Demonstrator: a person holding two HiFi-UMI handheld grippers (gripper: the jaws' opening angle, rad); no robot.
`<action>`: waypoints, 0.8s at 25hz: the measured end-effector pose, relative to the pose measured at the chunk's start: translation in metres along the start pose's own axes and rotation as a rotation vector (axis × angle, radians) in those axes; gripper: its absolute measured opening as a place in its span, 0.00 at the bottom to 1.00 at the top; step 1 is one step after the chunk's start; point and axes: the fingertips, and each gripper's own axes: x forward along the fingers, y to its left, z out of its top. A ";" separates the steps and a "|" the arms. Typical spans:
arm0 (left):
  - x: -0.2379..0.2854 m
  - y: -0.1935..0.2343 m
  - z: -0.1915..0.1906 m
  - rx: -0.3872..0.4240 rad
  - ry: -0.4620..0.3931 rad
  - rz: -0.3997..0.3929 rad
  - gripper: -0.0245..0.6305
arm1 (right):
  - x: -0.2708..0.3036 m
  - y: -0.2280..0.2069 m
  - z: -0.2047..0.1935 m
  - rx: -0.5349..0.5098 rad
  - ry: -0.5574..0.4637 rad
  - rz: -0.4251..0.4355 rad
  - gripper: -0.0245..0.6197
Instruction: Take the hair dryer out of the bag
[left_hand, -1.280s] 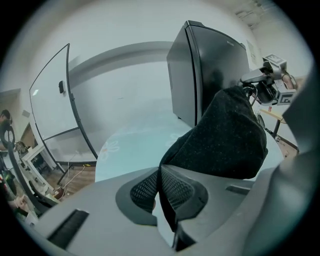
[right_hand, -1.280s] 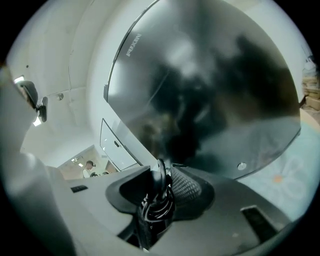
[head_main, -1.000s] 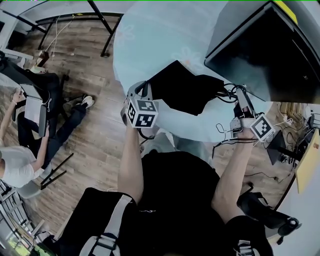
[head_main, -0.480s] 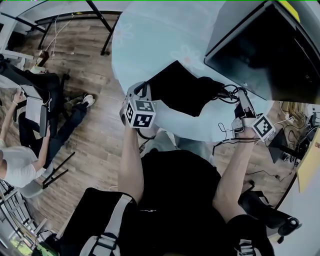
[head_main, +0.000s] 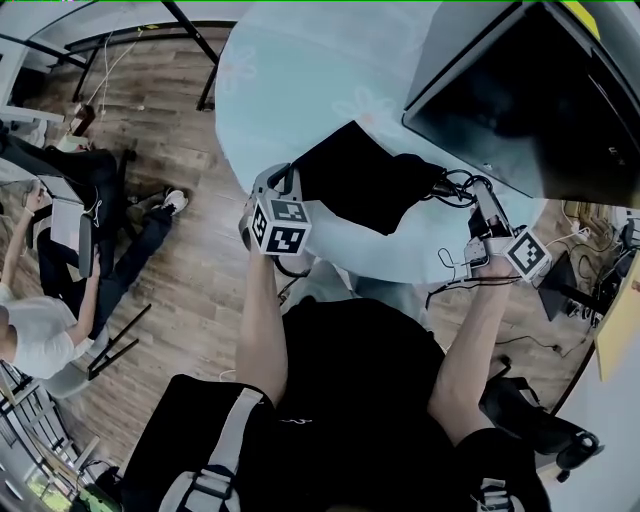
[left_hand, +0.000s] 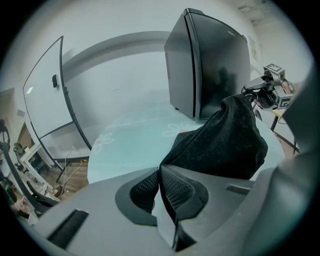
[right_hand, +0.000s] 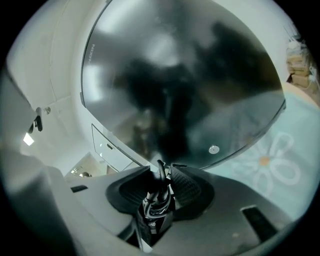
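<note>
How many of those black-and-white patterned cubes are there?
2. One cube is on the left gripper, which pinches an edge of the black bag. The other is on the right gripper, which holds a black cord.

Slumped black bag (head_main: 365, 185), looped cord (head_main: 456, 184) alongside

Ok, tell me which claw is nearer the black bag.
Left. The left claw is shut on the bag at its corner; the right claw grips a cord bundle past its other end.
</note>
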 end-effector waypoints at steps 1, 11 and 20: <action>0.001 -0.003 0.000 0.007 0.003 0.000 0.07 | 0.001 0.002 0.001 -0.013 0.002 0.000 0.25; 0.008 -0.027 0.019 0.057 -0.013 -0.023 0.07 | 0.014 0.026 -0.001 -0.107 0.064 0.005 0.25; 0.008 -0.012 0.018 0.001 -0.017 0.062 0.07 | 0.010 0.103 0.026 -0.281 0.025 0.105 0.25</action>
